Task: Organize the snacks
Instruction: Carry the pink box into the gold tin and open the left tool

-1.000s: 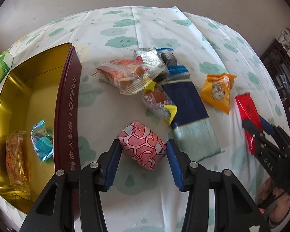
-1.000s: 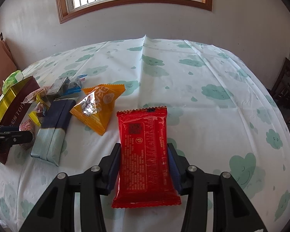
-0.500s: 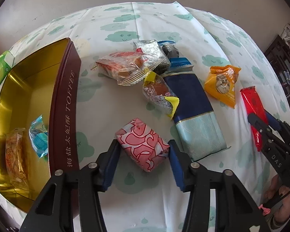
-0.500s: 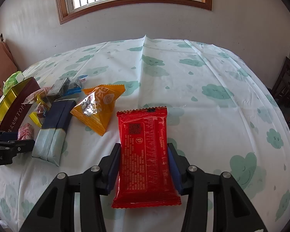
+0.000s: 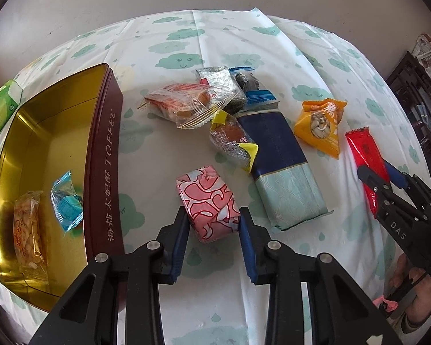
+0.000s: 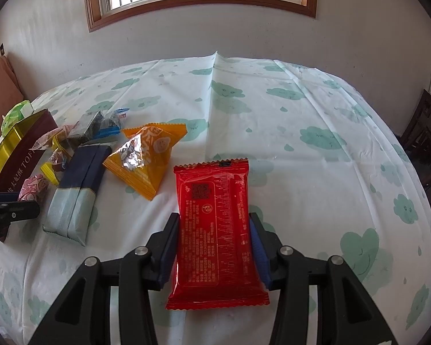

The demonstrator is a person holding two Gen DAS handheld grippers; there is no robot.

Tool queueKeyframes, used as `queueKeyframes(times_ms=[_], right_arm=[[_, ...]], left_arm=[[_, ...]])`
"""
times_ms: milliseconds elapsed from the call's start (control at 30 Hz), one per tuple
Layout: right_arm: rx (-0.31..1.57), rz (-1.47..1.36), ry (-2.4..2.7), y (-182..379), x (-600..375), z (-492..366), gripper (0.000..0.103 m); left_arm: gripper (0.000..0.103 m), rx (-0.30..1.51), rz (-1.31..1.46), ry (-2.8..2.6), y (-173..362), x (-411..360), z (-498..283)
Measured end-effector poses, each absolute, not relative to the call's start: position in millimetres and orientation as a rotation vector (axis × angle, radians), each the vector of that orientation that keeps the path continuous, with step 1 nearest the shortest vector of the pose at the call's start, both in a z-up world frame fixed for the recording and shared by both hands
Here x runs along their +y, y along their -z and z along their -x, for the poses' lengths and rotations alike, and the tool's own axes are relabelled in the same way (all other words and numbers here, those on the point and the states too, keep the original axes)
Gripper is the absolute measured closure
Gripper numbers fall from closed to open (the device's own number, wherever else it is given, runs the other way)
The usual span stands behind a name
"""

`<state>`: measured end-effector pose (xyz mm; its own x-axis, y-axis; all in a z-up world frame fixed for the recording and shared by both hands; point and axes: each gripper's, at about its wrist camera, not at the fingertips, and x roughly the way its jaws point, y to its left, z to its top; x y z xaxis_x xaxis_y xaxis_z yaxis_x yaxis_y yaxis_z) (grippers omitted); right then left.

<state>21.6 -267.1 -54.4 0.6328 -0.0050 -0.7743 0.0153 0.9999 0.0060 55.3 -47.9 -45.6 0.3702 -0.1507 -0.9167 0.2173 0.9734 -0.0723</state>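
Two grippers, each with a snack between its blue pads. Left gripper is clamped on the pink swirl-patterned packet; both pads press its sides and the packet's near end sits between them, far end sticking out ahead of the tips. Right gripper has the red packet between its pads, pads touching both long edges, packet lying flat on the cloud-print tablecloth with its far end past the fingertips and its near end back toward the hinge. Left of the left gripper: the open gold toffee tin, dark red outer wall just beside the left finger, holding a blue-wrapped sweet and a clear packet of orange snack on its floor. Ahead and slightly right of the left gripper: a navy and pale-green packet, with a yellow-ended clear packet leaning on its left edge. Further ahead: a pile with a clear orange-print packet, a silver packet and a blue-ended one, overlapping. Orange triangular packet lies to the right of the navy one, apart from it. A green box sits beyond the tin's far-left corner. A person's hand shows under the right gripper's body at the lower right of the left view.
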Motion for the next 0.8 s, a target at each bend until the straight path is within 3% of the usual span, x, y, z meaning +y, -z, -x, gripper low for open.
queueKeyframes(times_ms=[467,800], right_arm=[[0.887,-0.002,0.016,54,-266,-22,0.054],[0.887,-0.001,0.017,55,-266,-22,0.054]], left_arm=[[0.073,1.082,-0.063,0.252,5,-32,-43],[0.073,1.03,-0.041,0.145,-12,23,-49]])
